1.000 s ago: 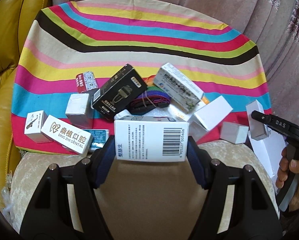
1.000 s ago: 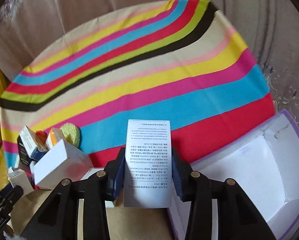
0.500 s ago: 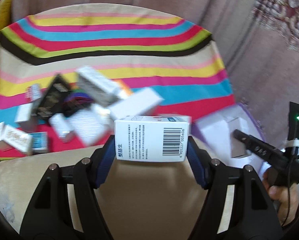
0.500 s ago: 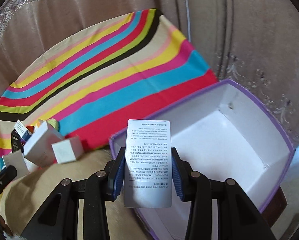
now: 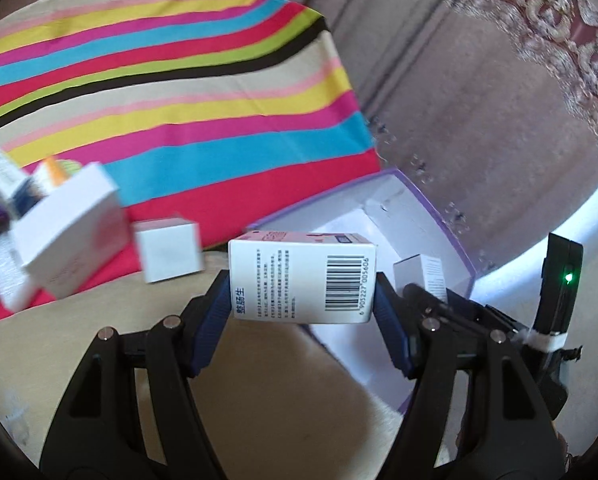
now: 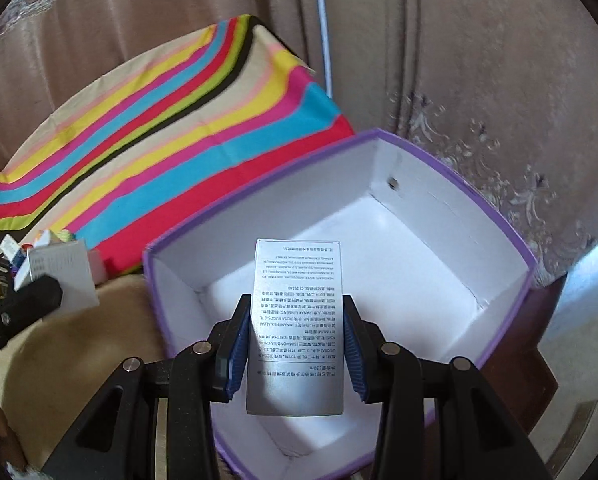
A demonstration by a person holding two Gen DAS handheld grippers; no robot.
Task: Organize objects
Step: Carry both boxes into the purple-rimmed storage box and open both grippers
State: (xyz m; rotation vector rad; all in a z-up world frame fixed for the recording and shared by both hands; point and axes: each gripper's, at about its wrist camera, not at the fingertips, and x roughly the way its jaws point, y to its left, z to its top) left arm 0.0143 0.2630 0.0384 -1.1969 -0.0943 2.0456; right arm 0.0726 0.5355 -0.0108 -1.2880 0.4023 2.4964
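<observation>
Right gripper (image 6: 297, 354): jaws clamped on the long sides of a silver printed carton (image 6: 297, 328), held flat and lengthwise, print facing the camera. It hangs over the open purple-rimmed storage box (image 6: 499, 216), whose white interior shows no contents in this view. Likely held level so it can drop flat onto the box floor.

Left gripper (image 5: 303, 308): jaws closed across the short ends of a white barcode carton (image 5: 302, 280), barcode side toward the camera. The storage box (image 5: 431, 216) lies at 1 o'clock from it, partly behind the carton; the carton looks short of the rim, not yet over the opening. The right gripper with its silver carton (image 5: 419, 274) shows at 3 o'clock, close to the left pad.

Remaining clutter: a white box (image 5: 71, 236) and a small white cube box (image 5: 169, 250) at 9 o'clock, on the near edge of the striped cloth (image 5: 179, 92).

Judgement: two deposits pending, right first. Risk: the grippers crowd each other at the rim.
</observation>
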